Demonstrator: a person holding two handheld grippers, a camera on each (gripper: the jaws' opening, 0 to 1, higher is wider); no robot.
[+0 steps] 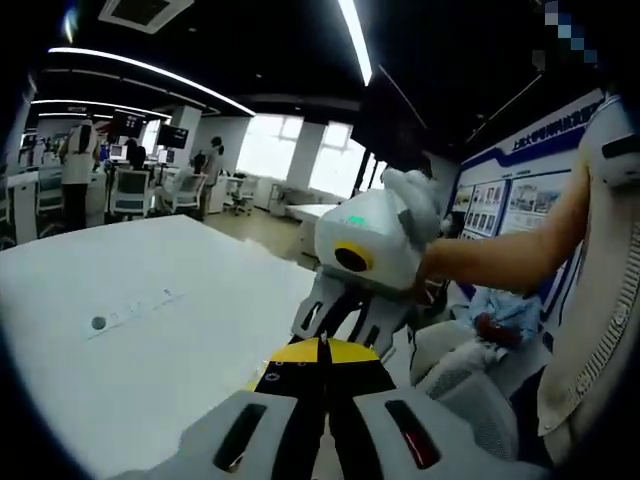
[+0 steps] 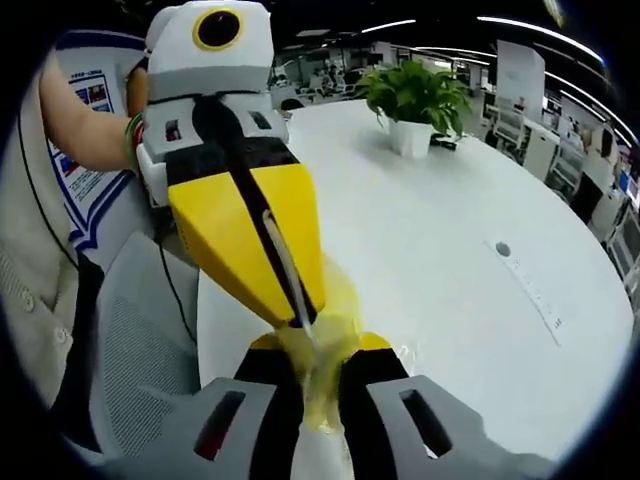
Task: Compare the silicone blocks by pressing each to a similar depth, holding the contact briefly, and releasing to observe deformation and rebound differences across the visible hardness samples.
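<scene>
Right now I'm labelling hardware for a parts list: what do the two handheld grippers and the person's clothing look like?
Both grippers look alike: the left gripper and right gripper have white housings, yellow-ringed round fronts and black-and-yellow jaws; grey bases bear red and black slots. The person wears a cream ribbed top with dark trim.

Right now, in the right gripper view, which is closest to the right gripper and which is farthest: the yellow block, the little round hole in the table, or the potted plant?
1. Yellow silicone block: between the right gripper jaws, touching them.
2. Round hole: out on the white table, toward the right.
3. Potted plant: far end of the table, near the top.
</scene>
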